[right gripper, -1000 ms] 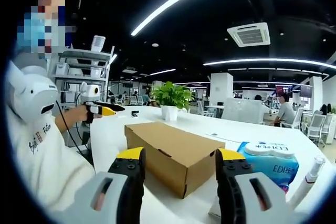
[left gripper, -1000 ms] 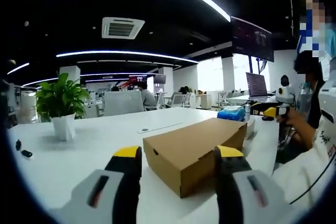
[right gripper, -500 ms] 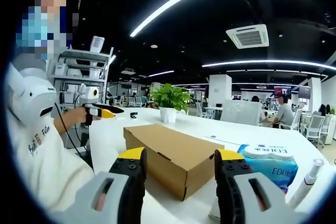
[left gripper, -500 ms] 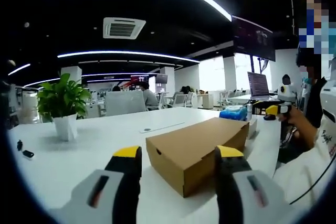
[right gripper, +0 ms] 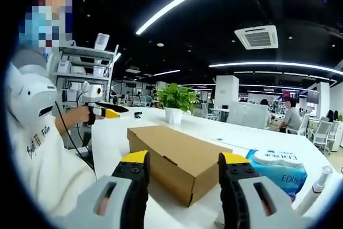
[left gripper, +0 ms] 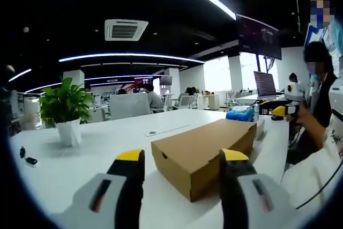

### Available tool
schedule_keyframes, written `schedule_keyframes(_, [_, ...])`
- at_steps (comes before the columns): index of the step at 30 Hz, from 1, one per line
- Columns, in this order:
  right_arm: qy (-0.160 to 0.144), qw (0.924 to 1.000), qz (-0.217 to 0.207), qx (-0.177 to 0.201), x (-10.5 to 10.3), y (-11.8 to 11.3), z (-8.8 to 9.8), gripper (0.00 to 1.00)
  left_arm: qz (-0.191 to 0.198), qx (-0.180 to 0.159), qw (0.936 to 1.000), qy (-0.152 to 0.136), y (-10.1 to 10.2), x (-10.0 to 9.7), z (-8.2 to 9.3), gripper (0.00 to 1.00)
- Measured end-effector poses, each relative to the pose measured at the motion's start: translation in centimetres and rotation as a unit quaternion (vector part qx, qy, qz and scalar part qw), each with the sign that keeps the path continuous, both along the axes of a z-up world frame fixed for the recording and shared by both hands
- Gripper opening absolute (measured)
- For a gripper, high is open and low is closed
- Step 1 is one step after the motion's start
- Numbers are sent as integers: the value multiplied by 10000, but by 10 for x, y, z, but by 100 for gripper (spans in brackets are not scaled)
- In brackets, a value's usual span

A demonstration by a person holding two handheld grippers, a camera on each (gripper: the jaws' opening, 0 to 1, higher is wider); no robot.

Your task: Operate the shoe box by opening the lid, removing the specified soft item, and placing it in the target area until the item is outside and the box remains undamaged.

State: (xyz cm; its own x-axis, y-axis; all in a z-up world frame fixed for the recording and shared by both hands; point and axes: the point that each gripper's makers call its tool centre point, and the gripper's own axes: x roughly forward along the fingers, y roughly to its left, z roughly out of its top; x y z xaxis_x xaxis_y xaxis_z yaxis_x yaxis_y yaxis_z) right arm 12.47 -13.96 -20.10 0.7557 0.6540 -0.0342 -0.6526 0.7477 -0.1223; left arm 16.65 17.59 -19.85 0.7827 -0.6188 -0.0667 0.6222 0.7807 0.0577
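Observation:
A plain brown cardboard shoe box (left gripper: 206, 151) lies on the white table (left gripper: 80, 164) with its lid down. In the left gripper view my left gripper (left gripper: 182, 156) stands open just short of the box's near corner, yellow-tipped jaws apart. In the right gripper view the same shoe box (right gripper: 177, 156) lies ahead, and my right gripper (right gripper: 183, 159) is open before its near end, touching nothing. The left gripper (right gripper: 104, 112) shows far left there, held in a hand. The right gripper (left gripper: 284, 110) shows at the right of the left gripper view.
A potted green plant (left gripper: 65, 111) stands on the table's far side. A blue pack of wipes (right gripper: 276, 170) and a white tube (right gripper: 316, 183) lie right of the box. Small dark items (left gripper: 27, 156) lie at the left. People and chairs sit behind. A metal shelf (right gripper: 86, 79) stands far left.
Both views have drifted slightly with my hands. The box has not moved and both grippers stay open.

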Motion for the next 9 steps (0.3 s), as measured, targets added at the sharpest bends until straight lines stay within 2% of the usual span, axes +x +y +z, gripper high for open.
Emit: schedule_keyframes(9, [-21, 10000, -3, -9, -1, 0, 1, 52, 9, -36, 10000, 22, 0, 1, 0, 56])
